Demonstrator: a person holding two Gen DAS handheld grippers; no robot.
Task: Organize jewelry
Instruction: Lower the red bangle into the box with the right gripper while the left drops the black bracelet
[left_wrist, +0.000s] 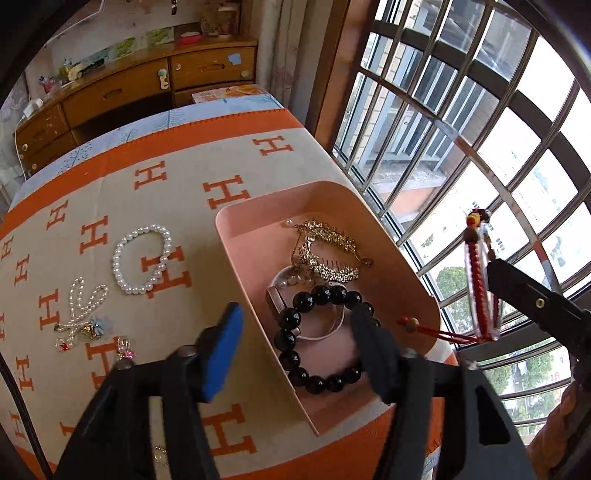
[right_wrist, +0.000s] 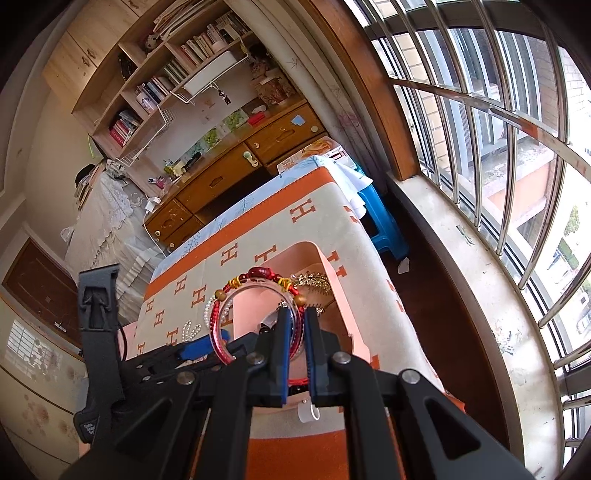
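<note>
Over the pink tray (left_wrist: 369, 206), in the left wrist view, the left gripper (left_wrist: 295, 339) is hanging with its jaws wide apart and nothing between the pads. One finger is sitting outside the tray's left wall and the other is sitting above the black bead bracelet (left_wrist: 317, 332), which is lying in the near part of the tray. A gold hair comb (left_wrist: 332, 247) and a silver bangle (left_wrist: 325, 328) are lying in the tray too. On the orange and cream cloth (left_wrist: 110, 177) to the left, a pearl bracelet (left_wrist: 142, 258) and a pearl hair clip (left_wrist: 83, 314) are resting apart from each other. At the right edge, the right gripper (left_wrist: 495, 295) is holding a red bracelet (left_wrist: 480, 280) up in the air near the window.

From the right wrist view, the right gripper (right_wrist: 296, 332) is squeezing tight on the red bracelet (right_wrist: 258, 284), which is standing upright like a ring. The pink tray (right_wrist: 343, 314) is sitting just behind it on the cloth (right_wrist: 314, 206).
</note>
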